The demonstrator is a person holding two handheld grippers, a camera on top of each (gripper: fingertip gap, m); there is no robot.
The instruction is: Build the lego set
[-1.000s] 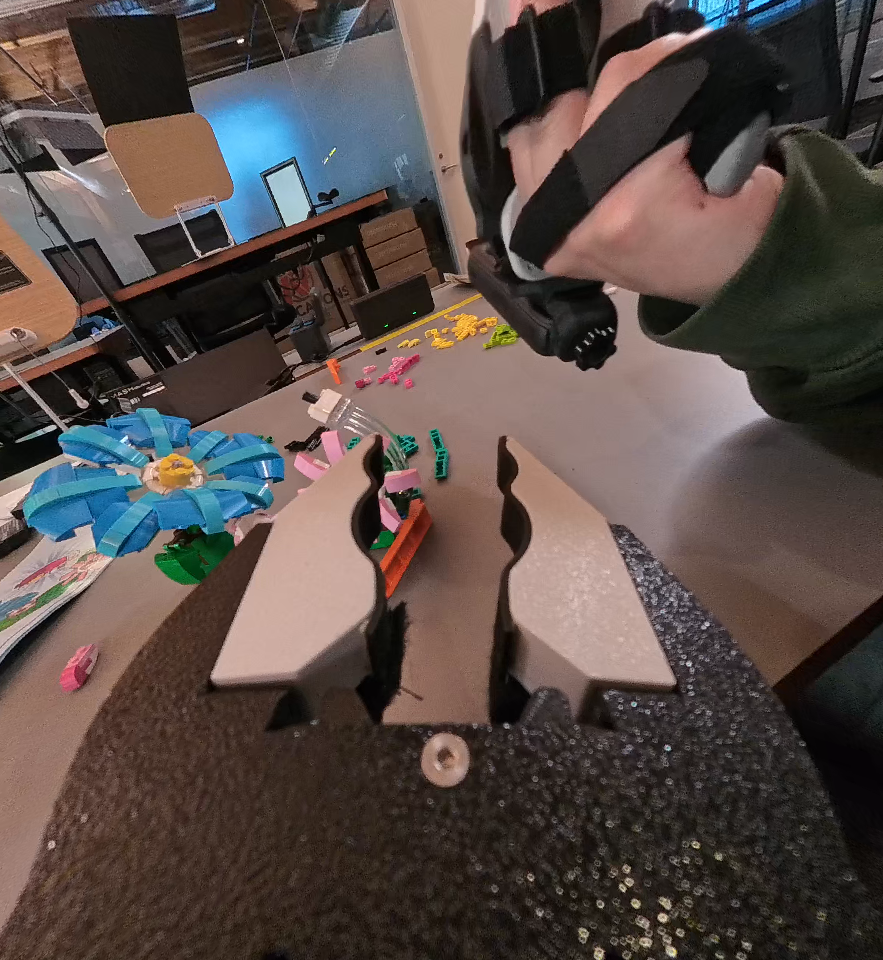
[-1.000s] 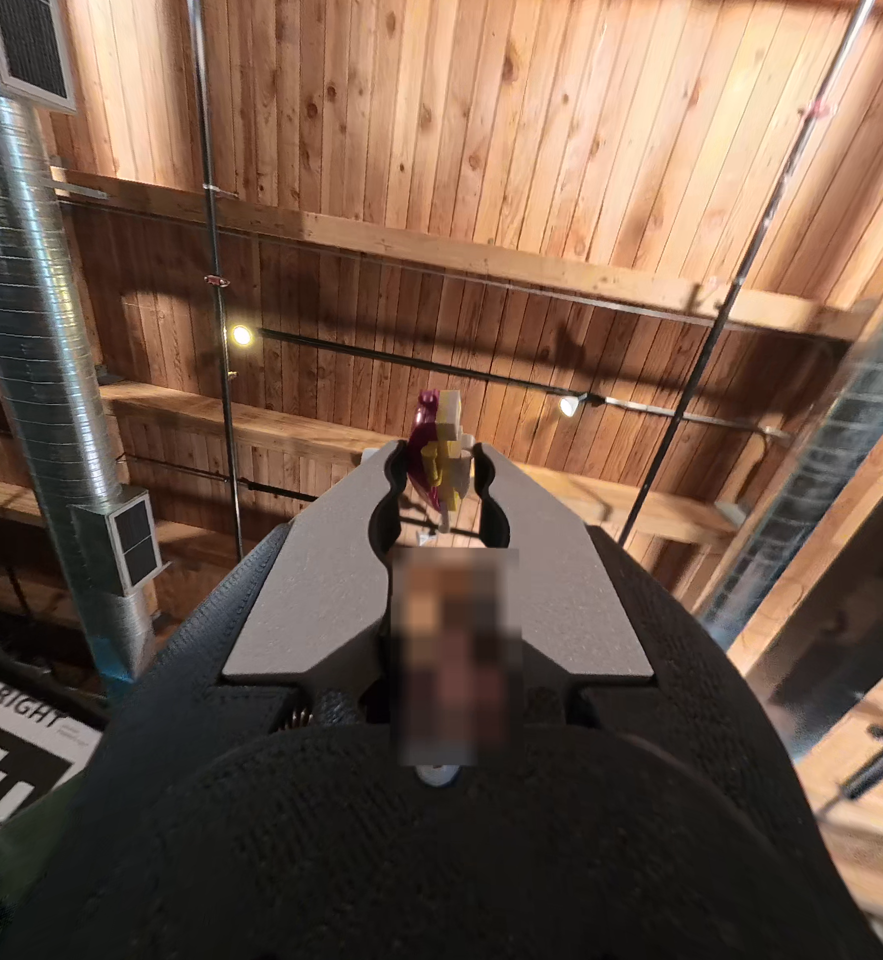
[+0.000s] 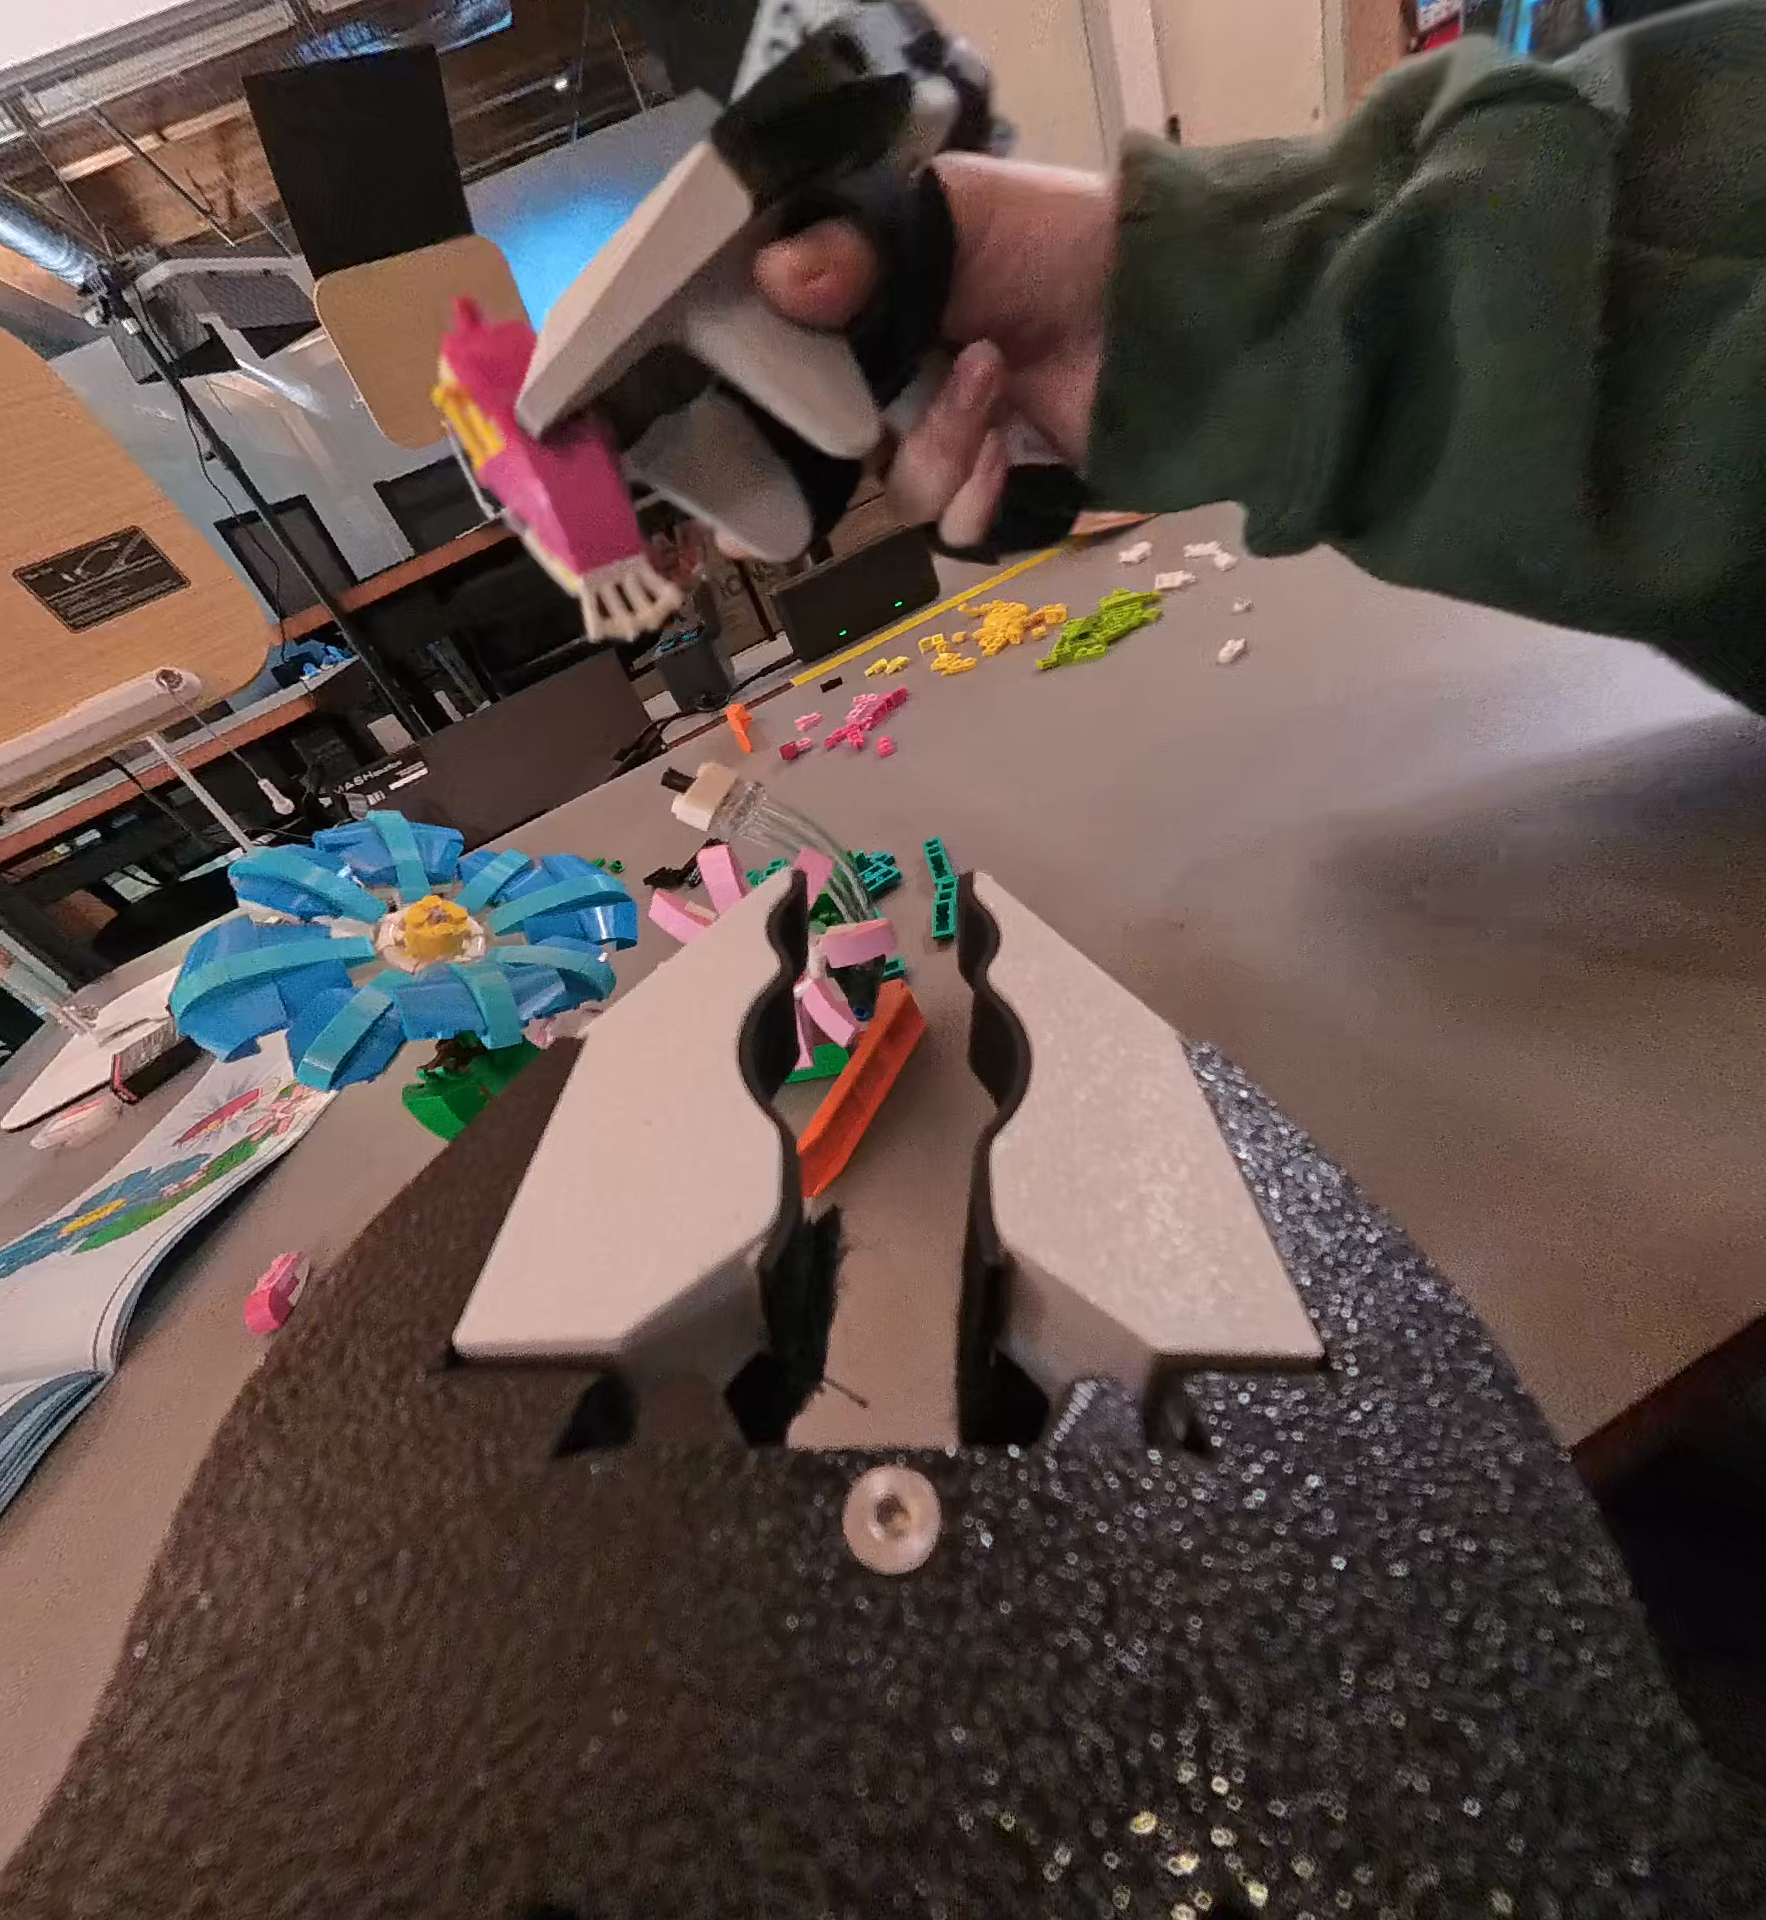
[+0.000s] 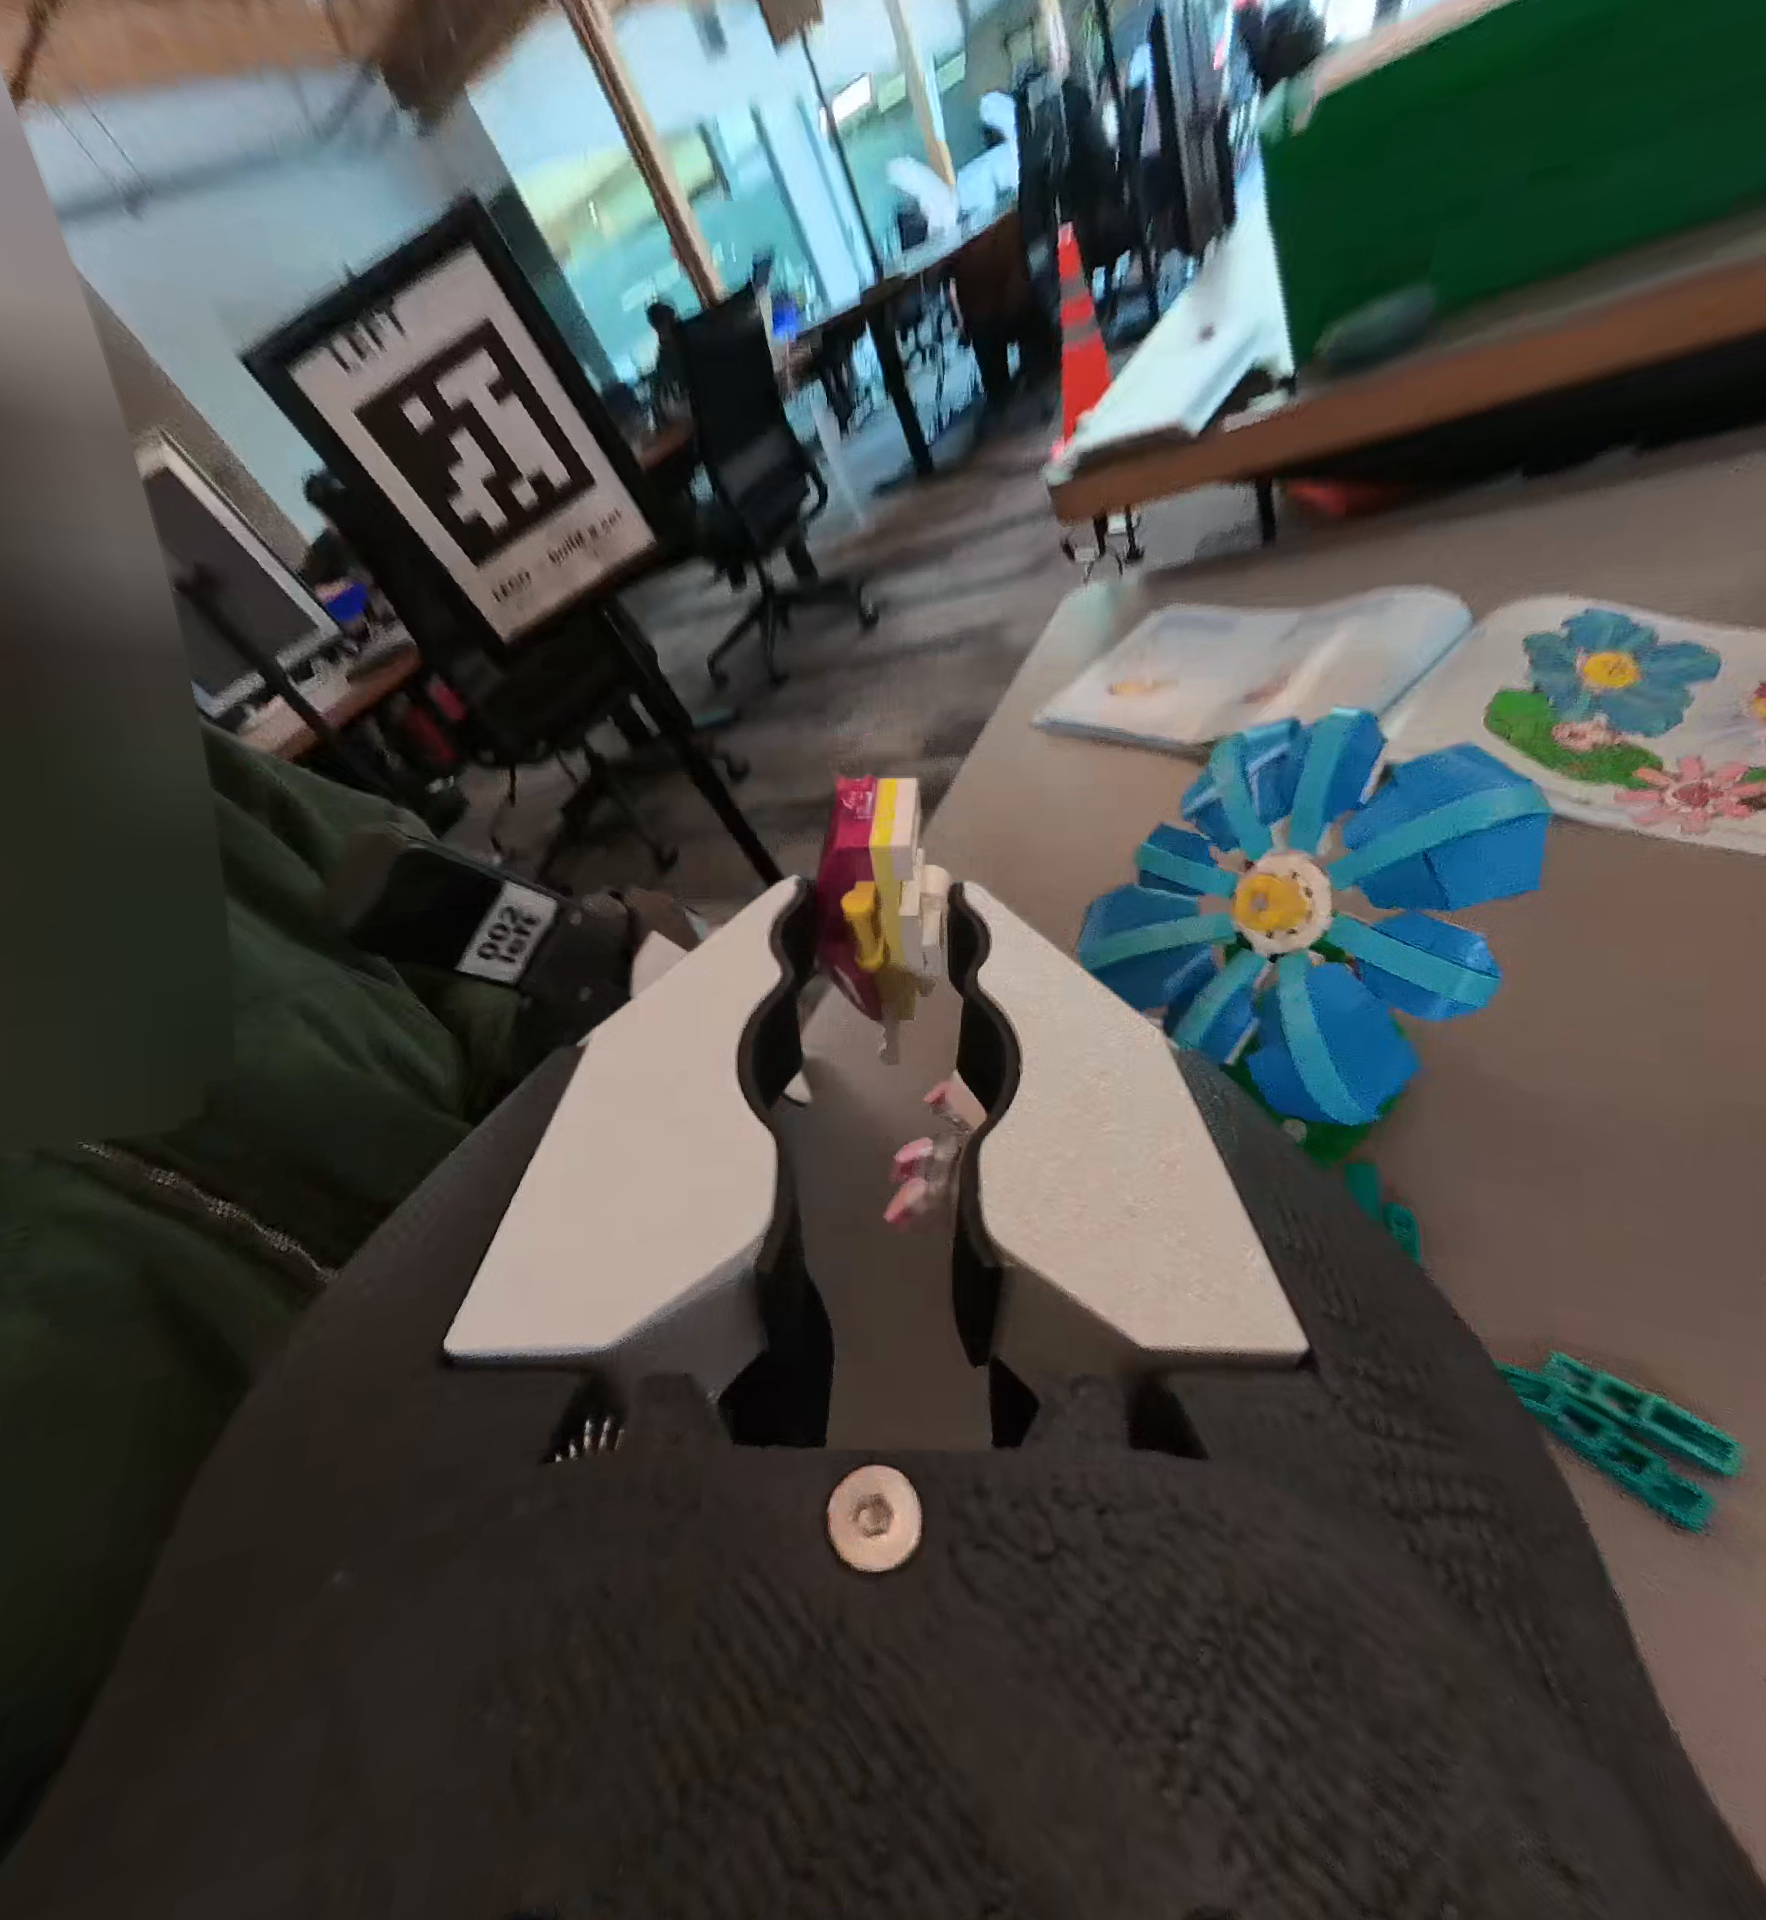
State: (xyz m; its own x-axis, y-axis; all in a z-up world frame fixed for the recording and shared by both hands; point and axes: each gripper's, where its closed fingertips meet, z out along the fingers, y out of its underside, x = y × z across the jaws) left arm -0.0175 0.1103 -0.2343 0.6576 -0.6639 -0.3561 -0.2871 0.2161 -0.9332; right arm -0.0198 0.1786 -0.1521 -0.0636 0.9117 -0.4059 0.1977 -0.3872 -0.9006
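Magenta, yellow and white bricks make up the small lego assembly (image 4: 874, 914) that the right gripper (image 4: 879, 935) grasps at the tips of its jaws, held up in the air above the bench (image 3: 1378, 831). Seen along the jaws in the right wrist view, the assembly shows a dark pink slab on its nine o'clock side, a yellow layer in the middle with a short yellow peg sticking out, and white pieces on the three o'clock side. In the left wrist view the same assembly (image 3: 536, 468) hangs at eleven o'clock, and a white comb-like piece ends its lower tip.

The left gripper (image 3: 879, 997) has its jaws released, with a clear gap and nothing between them. Beyond its tips lie an orange bar (image 3: 863, 1081) and light pink petal pieces (image 3: 713, 894) on the bench.

The finished blue flower (image 3: 411, 935), with a yellow centre and green base, stands at nine o'clock of the left gripper, beside an open instruction booklet (image 3: 79, 1247). Loose yellow bricks (image 3: 993, 629), lime bricks (image 3: 1097, 629) and pink bricks (image 3: 858, 722) lie farther back at one o'clock. Teal pieces (image 4: 1627, 1444) lie at three o'clock in the right wrist view.
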